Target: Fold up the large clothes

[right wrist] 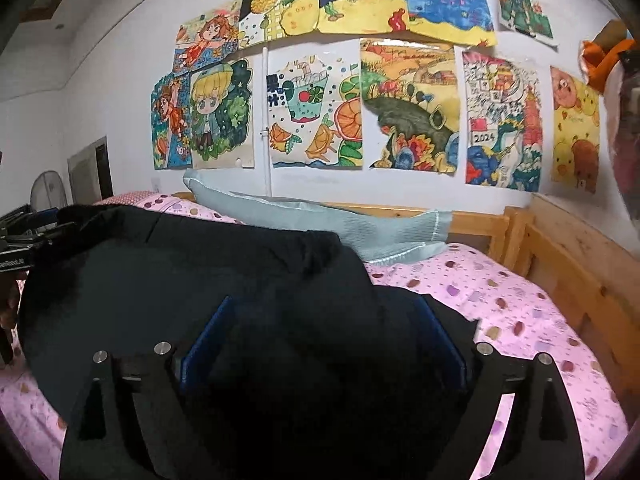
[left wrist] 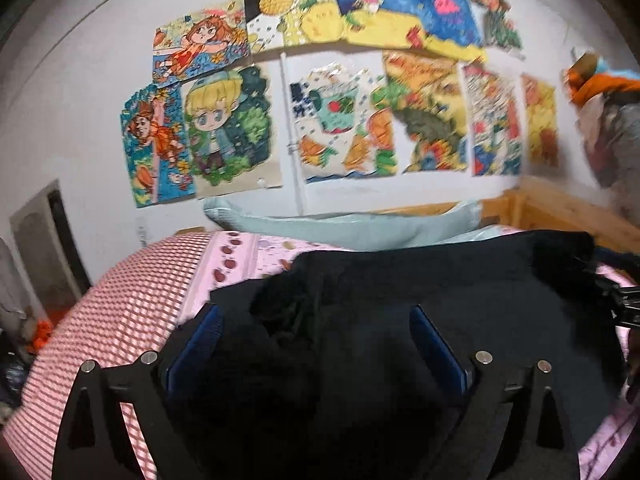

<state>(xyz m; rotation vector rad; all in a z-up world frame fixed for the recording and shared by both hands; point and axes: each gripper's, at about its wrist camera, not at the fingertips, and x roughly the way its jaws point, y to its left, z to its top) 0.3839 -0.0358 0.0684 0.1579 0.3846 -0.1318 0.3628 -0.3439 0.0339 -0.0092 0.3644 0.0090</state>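
Note:
A large black garment [left wrist: 440, 304] lies spread on the pink bed; it also shows in the right wrist view [right wrist: 192, 280]. My left gripper [left wrist: 316, 320] stands wide open, its blue pads [left wrist: 198, 340] either side of a bunched black fold at the garment's left part. My right gripper [right wrist: 324, 312] stands wide open over the garment's right edge, blue pads [right wrist: 208, 336] apart with black cloth between them. The left gripper also shows at the left edge of the right wrist view [right wrist: 28, 232]. Neither jaw presses the cloth.
The bed has a pink dotted sheet [right wrist: 500, 304] and a red-checked part [left wrist: 132, 300]. A pale green pillow [right wrist: 320, 220] lies at the far side by the wooden bed frame [right wrist: 560, 256]. Children's drawings [right wrist: 408, 108] cover the white wall.

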